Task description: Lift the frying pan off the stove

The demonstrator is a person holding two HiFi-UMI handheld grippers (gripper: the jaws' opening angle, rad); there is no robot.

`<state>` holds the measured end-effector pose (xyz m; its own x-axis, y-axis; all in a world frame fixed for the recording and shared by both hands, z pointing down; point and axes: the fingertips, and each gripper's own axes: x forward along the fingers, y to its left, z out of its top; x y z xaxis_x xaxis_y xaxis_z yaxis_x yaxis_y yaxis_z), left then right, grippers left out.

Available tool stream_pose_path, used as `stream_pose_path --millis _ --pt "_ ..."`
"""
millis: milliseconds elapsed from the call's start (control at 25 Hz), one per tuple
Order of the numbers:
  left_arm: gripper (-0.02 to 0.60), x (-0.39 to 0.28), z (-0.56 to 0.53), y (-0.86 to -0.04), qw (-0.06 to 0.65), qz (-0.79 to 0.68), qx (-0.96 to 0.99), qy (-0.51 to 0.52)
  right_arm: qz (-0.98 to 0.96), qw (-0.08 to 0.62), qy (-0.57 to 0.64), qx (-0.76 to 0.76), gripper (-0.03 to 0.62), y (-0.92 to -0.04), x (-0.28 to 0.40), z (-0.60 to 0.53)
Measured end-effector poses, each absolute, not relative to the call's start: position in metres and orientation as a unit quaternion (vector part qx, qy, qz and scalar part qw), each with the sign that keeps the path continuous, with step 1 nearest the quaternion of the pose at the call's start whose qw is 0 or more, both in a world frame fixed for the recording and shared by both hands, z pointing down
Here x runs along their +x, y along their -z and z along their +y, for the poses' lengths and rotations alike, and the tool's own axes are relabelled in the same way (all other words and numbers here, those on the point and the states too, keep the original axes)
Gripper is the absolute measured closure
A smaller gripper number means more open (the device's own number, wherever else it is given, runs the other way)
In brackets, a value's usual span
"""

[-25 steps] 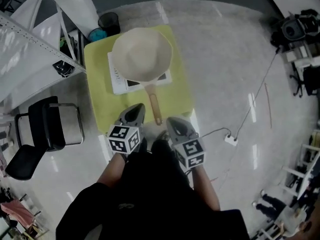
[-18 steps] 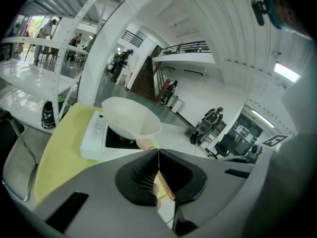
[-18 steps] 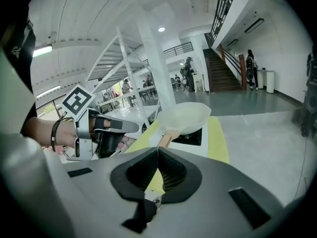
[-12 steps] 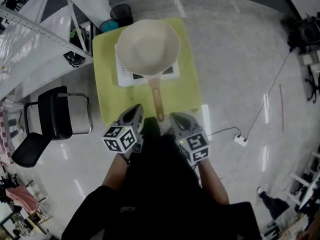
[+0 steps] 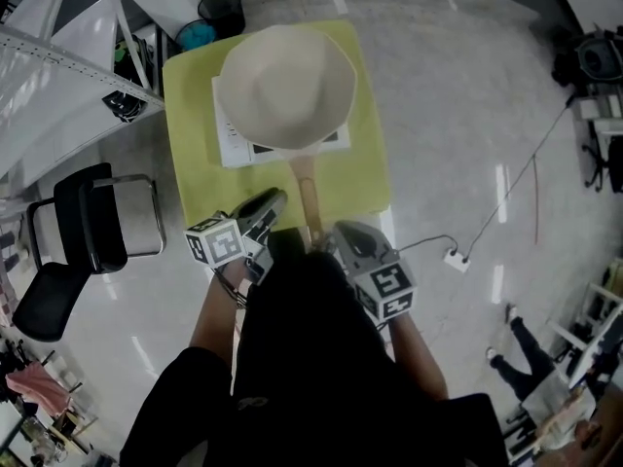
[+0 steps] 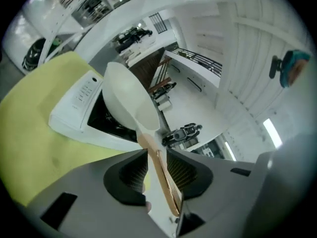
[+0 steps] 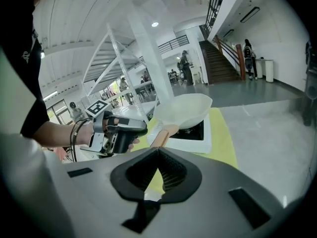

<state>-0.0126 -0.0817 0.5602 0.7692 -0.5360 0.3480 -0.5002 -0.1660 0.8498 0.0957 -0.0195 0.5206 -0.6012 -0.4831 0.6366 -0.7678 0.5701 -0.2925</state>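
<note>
Both grippers were held by the pan handle [image 5: 309, 197]: left gripper [image 6: 156, 152] fingers [image 6: 183, 172] being opened around it for lifting, right gripper [image 7: 157, 155] shut, empty.

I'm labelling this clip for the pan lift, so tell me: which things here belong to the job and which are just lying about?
Job: cream frying pan with wooden handle; white flat stove under it; left tool, jaws opening around the handle; right tool, shut and empty.
Lying about: black metal-framed chair; black round bin; white corded power strip.
</note>
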Motion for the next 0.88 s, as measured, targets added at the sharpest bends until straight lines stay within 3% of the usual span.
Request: stream_pose_path --millis 200,880 --pt "0.359 -0.004 -0.094 -0.572 0.600 -0.293 0.742 0.058 -0.845 0.244 -0.295 0.374 0.579 -0.520 0.092 -0.026" --pt "0.305 0.039 -0.124 -0.598 0.687 -0.215 0.685 0.114 -0.822 0.250 -0.332 0.388 0.579 -0.532 0.095 -0.033"
